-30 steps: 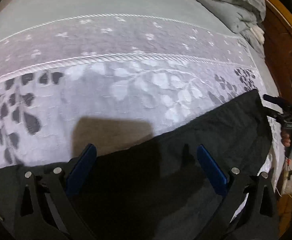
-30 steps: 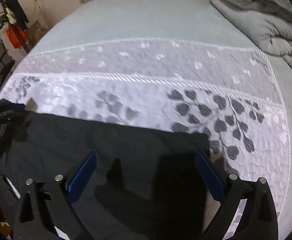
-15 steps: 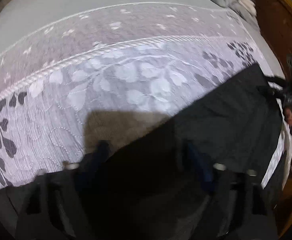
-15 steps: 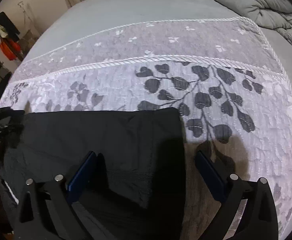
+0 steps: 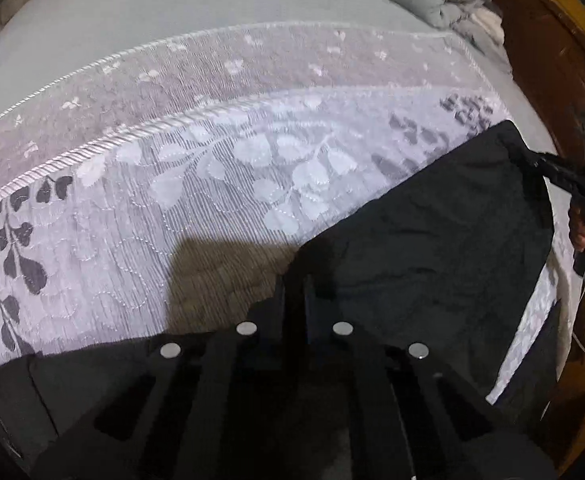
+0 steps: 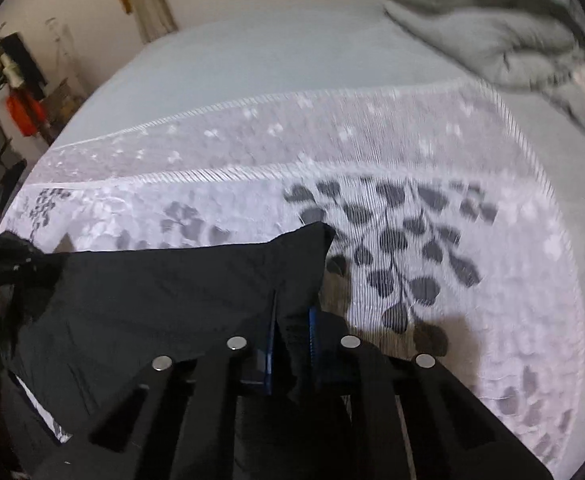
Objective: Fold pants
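A second ago both my tongs gaped; now my left tongs [image 5: 292, 280] and right tongs [image 6: 291, 320] have just clamped the black pants [image 6: 164, 292] on the bed [image 6: 432, 160], angled steeply down.

Both wrist views close, angled down; share pants [image 5: 432, 240], bedspread [image 6: 412, 152]

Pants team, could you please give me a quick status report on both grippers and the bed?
Left gripper and right gripper just closed, each shut on black pants. Pants spread across patterned bedspread. Grey duvet far off, nothing blocking.
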Tool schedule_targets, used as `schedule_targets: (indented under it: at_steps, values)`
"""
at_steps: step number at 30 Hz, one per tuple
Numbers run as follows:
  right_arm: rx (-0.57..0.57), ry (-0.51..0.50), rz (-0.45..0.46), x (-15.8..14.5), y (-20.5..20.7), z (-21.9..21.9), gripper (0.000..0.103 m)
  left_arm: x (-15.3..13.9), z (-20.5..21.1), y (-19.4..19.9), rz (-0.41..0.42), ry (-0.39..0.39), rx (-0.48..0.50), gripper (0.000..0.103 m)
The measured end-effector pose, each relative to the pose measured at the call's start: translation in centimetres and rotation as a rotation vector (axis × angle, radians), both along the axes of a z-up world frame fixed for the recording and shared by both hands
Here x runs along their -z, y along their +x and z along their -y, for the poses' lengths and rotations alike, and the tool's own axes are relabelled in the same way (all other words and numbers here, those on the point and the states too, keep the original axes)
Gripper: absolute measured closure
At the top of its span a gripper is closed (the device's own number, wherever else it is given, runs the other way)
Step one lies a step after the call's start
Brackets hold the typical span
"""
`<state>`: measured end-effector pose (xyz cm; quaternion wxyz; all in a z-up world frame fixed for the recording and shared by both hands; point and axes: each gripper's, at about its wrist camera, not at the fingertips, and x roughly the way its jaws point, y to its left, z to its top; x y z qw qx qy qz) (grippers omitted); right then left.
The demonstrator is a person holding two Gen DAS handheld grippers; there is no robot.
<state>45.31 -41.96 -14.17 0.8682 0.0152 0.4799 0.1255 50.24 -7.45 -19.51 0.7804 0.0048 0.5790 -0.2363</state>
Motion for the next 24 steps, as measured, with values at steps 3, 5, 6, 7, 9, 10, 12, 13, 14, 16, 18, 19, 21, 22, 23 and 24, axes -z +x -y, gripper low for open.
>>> schedule_targets:
  at_steps: [3,5,6,7,9,10,12,13,14,16,18,19,21,22,23,24]
  values:
    - [0.001,0.023,0.061,-2.2,-2.1,0.3,0.09,-2.3,-0.7,-1.3,0.068,-0.015,-0.001,0.098]
    - [-0.002,0.031,0.116,-3.9,-4.0,0.1,0.09,-4.0,-1.0,-2.4,0.108,-0.024,-0.001,0.098]
    - [-0.005,0.039,0.144,-4.8,-5.3,-0.1,0.09,-4.8,-1.2,-3.1,0.126,-0.033,-0.005,0.098]
    - [-0.01,0.044,0.163,-5.5,-6.1,-0.3,0.09,-5.5,-1.3,-3.7,0.138,-0.041,-0.01,0.098]
    - [-0.014,0.044,0.2,-6.8,-8.1,-0.2,0.09,-7.3,-1.9,-5.6,0.176,-0.06,-0.017,0.098]
    - [-0.018,0.051,0.218,-7.5,-9.5,-0.2,0.09,-8.1,-2.1,-6.5,0.197,-0.062,-0.016,0.098]
    - [-0.018,0.068,0.254,-8.8,-12.2,0.0,0.09,-10.0,-2.6,-9.0,0.246,-0.06,-0.01,0.098]
    - [-0.015,0.082,0.266,-9.3,-13.3,0.0,0.09,-10.9,-2.9,-10.5,0.264,-0.066,-0.015,0.098]
    - [-0.011,0.1,0.276,-9.8,-14.4,0.1,0.09,-11.4,-2.8,-11.4,0.272,-0.071,-0.019,0.098]
    - [-0.009,0.129,0.292,-10.5,-16.9,0.2,0.09,-12.5,-3.1,-14.0,0.296,-0.082,-0.025,0.098]
    - [-0.009,0.141,0.307,-11.1,-19.4,0.4,0.09,-13.3,-3.4,-16.3,0.315,-0.081,-0.028,0.098]
    - [-0.008,0.146,0.31,-11.3,-20.3,0.6,0.09,-13.5,-3.5,-17.6,0.322,-0.083,-0.025,0.098]
    - [-0.006,0.162,0.31,-11.6,-22.7,0.7,0.09,-13.8,-3.5,-20.3,0.327,-0.085,-0.026,0.098]
    - [-0.003,0.169,0.308,-11.6,-23.6,0.8,0.09,-13.7,-3.6,-21.3,0.325,-0.089,-0.026,0.098]
    - [-0.002,0.174,0.304,-11.6,-24.5,0.8,0.09,-13.6,-3.7,-22.9,0.321,-0.091,-0.027,0.098]
    - [-0.002,0.176,0.302,-11.5,-25.5,0.8,0.09,-13.5,-3.8,-24.0,0.323,-0.088,-0.027,0.098]
